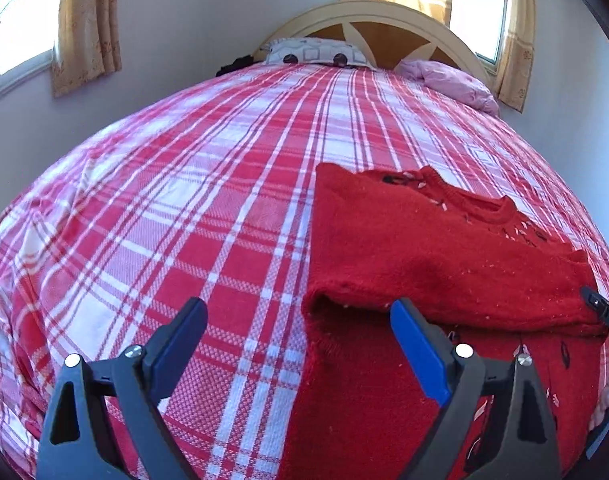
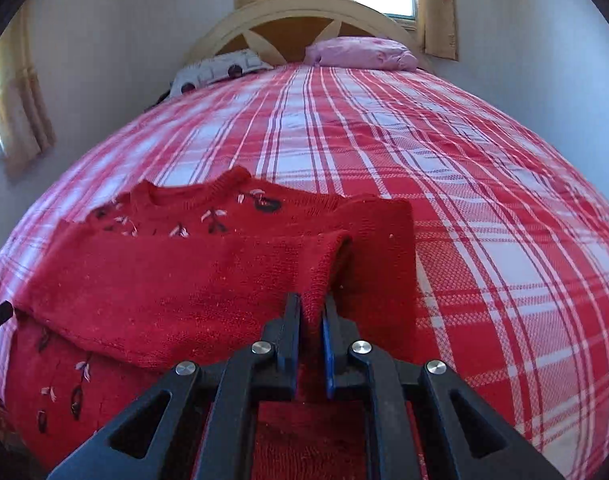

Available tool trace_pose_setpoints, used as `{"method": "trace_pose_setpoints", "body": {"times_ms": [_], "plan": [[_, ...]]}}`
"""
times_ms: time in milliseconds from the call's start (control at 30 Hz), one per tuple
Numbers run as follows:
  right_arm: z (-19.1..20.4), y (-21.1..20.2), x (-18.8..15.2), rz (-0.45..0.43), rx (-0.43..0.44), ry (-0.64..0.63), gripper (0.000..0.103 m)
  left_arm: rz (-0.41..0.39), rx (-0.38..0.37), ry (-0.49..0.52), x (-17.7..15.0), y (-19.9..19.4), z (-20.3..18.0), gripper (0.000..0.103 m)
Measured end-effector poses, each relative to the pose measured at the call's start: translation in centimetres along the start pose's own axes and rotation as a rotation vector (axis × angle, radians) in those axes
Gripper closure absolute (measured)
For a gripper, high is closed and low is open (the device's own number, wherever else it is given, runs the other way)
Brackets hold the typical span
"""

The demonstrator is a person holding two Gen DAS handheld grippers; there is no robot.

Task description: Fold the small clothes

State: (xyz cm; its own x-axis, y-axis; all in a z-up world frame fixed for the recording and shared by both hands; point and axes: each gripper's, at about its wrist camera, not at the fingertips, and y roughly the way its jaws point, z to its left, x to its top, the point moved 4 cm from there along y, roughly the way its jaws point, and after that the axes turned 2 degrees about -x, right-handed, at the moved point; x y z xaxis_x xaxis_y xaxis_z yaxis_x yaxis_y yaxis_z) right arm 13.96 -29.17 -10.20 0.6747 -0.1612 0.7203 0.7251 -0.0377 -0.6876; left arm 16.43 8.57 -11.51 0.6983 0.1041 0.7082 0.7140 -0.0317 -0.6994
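A small red knitted sweater [image 1: 424, 248] with embroidered flowers lies on the red-and-white plaid bedspread [image 1: 184, 200], partly folded over itself. In the left wrist view my left gripper [image 1: 298, 312] stands open at the sweater's left folded edge, nothing between its fingers. The right gripper's tip [image 1: 602, 312] shows at the far right edge of that view. In the right wrist view the sweater [image 2: 176, 280] fills the lower left, and my right gripper [image 2: 310, 308] is shut on a fold of its red knit, drawn up between the pads.
A patterned pillow [image 1: 316, 53] and a pink pillow [image 1: 452, 80] lie at the wooden headboard [image 1: 368, 20]. Curtained windows flank the bed. The plaid bedspread [image 2: 484, 200] stretches bare to the right of the sweater in the right wrist view.
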Motion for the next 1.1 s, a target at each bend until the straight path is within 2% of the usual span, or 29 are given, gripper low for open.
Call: {"method": "trace_pose_setpoints", "body": {"times_ms": [133,267,367,433,467,533,667,800,867,900,967,1000,1033,1067,1100], "plan": [[-0.6,-1.8,0.8,-0.050,0.063,0.040,0.094,-0.008,-0.009,0.005,0.5,0.0,-0.5,0.008],[-0.5,-3.3,2.5,-0.107,0.010,-0.002,0.094,-0.019,-0.012,0.006,1.1,0.3,-1.3,0.008],[-1.3,-2.3,2.2,-0.070,-0.081,-0.030,0.094,-0.015,-0.007,-0.010,1.4,0.8,-1.5,0.008],[-1.9,0.2,1.1,0.019,-0.042,-0.008,0.094,-0.011,-0.001,-0.015,1.4,1.1,-1.5,0.008],[-2.0,0.9,0.5,0.035,-0.040,-0.004,0.093,-0.005,0.002,-0.018,1.4,1.3,-1.5,0.008],[-1.8,0.7,0.1,-0.007,-0.054,-0.026,0.093,-0.013,0.002,-0.022,1.9,1.3,-1.6,0.008],[-1.6,0.4,0.1,-0.015,-0.058,-0.034,0.092,-0.030,0.002,0.002,3.1,1.6,-3.1,0.008],[-2.0,0.2,0.1,-0.021,-0.033,-0.012,0.092,-0.022,-0.054,0.019,3.5,2.4,-5.3,0.008],[-2.0,0.2,0.1,-0.023,-0.026,-0.006,0.091,-0.009,-0.073,0.049,3.4,3.1,-6.5,0.008],[-1.9,0.2,0.2,-0.023,-0.023,-0.005,0.090,0.013,-0.048,0.066,3.1,4.1,-6.8,0.008],[-2.0,-0.1,0.2,-0.018,-0.013,0.002,0.087,0.064,0.046,0.075,2.4,5.9,-6.1,0.010],[-2.0,-0.4,0.3,-0.020,-0.005,0.016,0.086,0.093,0.050,0.047,2.0,6.8,-5.1,0.008],[-2.2,-1.1,0.5,-0.032,0.005,0.040,0.086,0.108,0.002,-0.005,2.0,6.9,-4.1,0.008],[-2.4,-1.7,0.7,-0.049,0.014,0.060,0.086,0.112,-0.012,-0.032,2.1,6.9,-3.5,0.008],[-2.4,-2.4,1.0,-0.070,0.026,0.076,0.084,0.109,0.004,-0.053,2.3,6.8,-2.7,0.008]]}}
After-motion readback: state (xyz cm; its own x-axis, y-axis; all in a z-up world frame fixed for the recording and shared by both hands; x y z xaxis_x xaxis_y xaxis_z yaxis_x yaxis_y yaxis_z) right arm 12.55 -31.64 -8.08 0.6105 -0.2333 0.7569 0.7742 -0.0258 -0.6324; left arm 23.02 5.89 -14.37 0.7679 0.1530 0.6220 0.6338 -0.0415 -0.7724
